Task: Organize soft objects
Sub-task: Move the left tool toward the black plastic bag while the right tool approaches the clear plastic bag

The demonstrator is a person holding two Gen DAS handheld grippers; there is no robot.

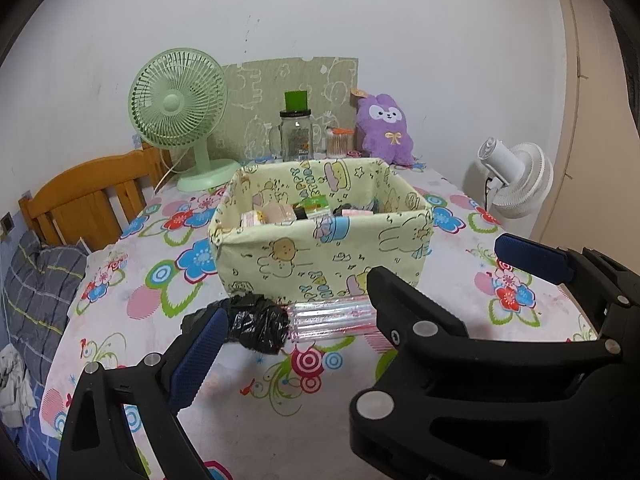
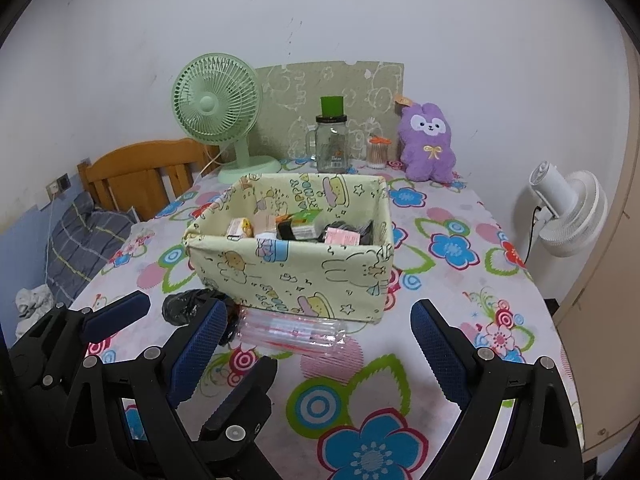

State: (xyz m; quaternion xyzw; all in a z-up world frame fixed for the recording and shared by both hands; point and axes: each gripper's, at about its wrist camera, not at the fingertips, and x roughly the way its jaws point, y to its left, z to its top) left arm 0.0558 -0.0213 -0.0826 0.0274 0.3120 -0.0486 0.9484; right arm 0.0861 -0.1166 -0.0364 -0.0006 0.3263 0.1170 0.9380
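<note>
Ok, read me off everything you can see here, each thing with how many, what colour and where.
fabric basket: one, pale yellow cartoon print, table centre, holding small packets
black plastic bag: one, crumpled, table, before basket's left corner
clear plastic pack: one, transparent with pink, beside the bag
desk fan: one, mint green, table back left
glass jar: one, clear, green cup on lid, back centre
swab tub: one, clear, beside jar
plush toy: one, purple, back right
white fan: one, right of table
tablecloth: one, floral
headboard: one, wooden, left
left gripper: open
right gripper: open
</note>
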